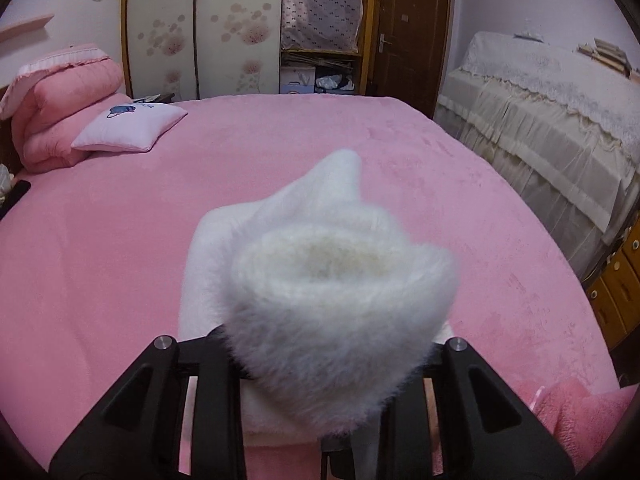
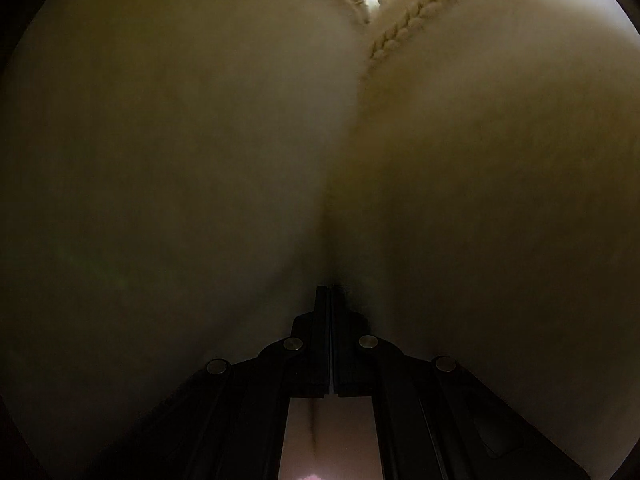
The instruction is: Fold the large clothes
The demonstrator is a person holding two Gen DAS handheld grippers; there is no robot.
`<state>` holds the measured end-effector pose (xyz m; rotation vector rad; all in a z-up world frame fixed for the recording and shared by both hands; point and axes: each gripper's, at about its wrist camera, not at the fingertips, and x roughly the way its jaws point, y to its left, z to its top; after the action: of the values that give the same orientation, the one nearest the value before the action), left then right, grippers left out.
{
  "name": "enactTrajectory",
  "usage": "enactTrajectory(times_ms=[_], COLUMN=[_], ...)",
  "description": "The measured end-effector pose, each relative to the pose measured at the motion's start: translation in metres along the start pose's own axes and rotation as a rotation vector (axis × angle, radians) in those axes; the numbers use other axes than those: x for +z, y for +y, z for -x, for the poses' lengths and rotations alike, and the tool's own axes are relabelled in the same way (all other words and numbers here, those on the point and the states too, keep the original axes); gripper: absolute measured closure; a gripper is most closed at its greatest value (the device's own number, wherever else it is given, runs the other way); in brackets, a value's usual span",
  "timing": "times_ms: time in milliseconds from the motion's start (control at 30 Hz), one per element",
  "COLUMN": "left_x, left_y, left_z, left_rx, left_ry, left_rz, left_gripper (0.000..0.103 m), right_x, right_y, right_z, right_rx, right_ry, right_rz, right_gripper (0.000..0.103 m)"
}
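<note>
**Both grippers buried in the white garment**

Your left gripper (image 1: 328, 364) is clamped on a thick bunch of the fluffy white knitted garment (image 1: 320, 280), which bulges up between its black fingers (image 1: 212, 400) and hides the tips. The rest of the garment trails down onto the pink plush bedspread (image 1: 120, 260) ahead. A small pink cushion with a blue print (image 1: 130, 128) lies near the folded pink quilt (image 1: 68, 100), well apart from the garment.

Your right gripper (image 2: 330, 292) has its jaws pressed together, pinching the same white garment, which billows either side and fills the view; a braided seam (image 2: 404, 24) shows at top.
</note>
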<state>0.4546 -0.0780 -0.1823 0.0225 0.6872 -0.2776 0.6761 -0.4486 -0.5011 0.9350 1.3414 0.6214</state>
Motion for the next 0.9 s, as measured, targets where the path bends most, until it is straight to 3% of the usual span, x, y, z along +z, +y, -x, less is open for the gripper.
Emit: enactTrajectory(times_ms=[233, 333, 400, 533, 700, 900], left_x=[-0.008, -0.004, -0.011, -0.023, -0.038, -0.057], left_y=[-0.077, -0.111, -0.129, -0.171, -0.215, -0.237], left_z=[0.001, -0.011, -0.010, -0.024, -0.049, -0.085], left_rx=[0.042, 0.050, 0.047, 0.056, 0.038, -0.009], left_ry=[0.009, 0.013, 0.017, 0.013, 0.040, 0.124], left_rz=[-0.090, -0.149, -0.168, -0.261, -0.375, -0.382], left_gripper=[0.079, 0.079, 0.079, 0.077, 0.073, 0.073], right_x=[0.016, 0.028, 0.041, 0.052, 0.056, 0.066], right_y=[-0.005, -0.012, -0.022, -0.028, -0.043, -0.058], right_z=[0.047, 0.081, 0.104, 0.131, 0.162, 0.211], right_rx=[-0.047, -0.105, -0.088, -0.149, -0.158, -0.184], right_ry=[0.084, 0.026, -0.005, -0.003, -0.007, -0.098], right_rz=[0.072, 0.075, 0.051, 0.083, 0.073, 0.044], right_gripper=[0.103, 0.103, 0.103, 0.103, 0.103, 0.103])
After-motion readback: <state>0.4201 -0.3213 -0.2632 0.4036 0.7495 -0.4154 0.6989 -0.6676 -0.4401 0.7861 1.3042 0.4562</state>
